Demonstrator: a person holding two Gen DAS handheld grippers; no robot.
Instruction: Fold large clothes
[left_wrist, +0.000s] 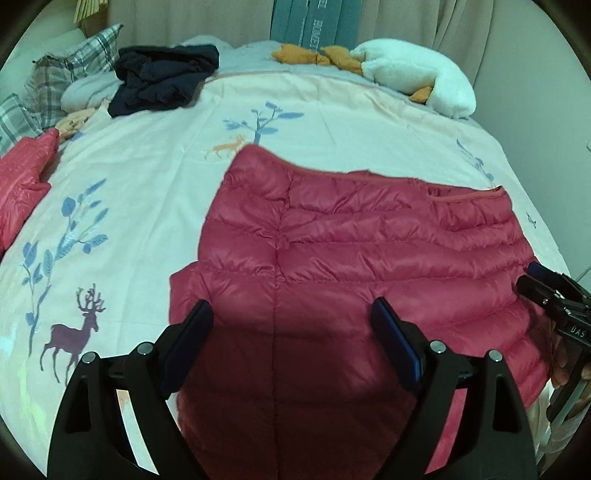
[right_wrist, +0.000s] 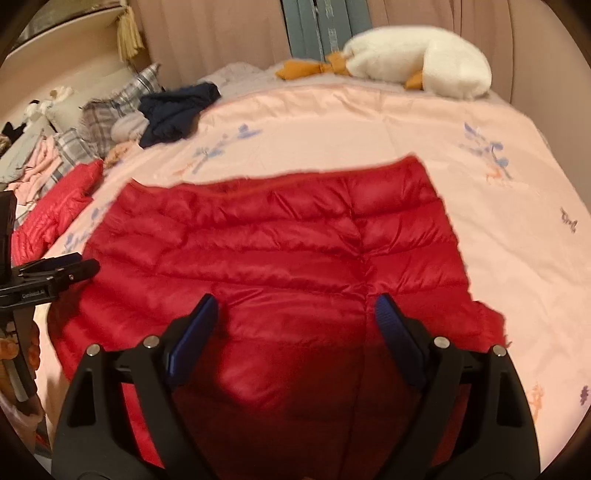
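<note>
A red quilted down jacket (left_wrist: 351, 258) lies folded and flat on the bed; it also shows in the right wrist view (right_wrist: 280, 251). My left gripper (left_wrist: 291, 314) hovers open above its near left part, empty. My right gripper (right_wrist: 295, 310) hovers open above its near right part, empty. The right gripper also shows at the right edge of the left wrist view (left_wrist: 554, 295). The left gripper shows at the left edge of the right wrist view (right_wrist: 55, 269).
The bed has a pale pink cover (left_wrist: 155, 192) with deer and plant prints. A second red jacket (left_wrist: 22, 177) lies at the left edge. A dark navy garment (left_wrist: 162, 77), plaid pillows (left_wrist: 74, 62) and a white plush goose (left_wrist: 417, 74) lie at the far side.
</note>
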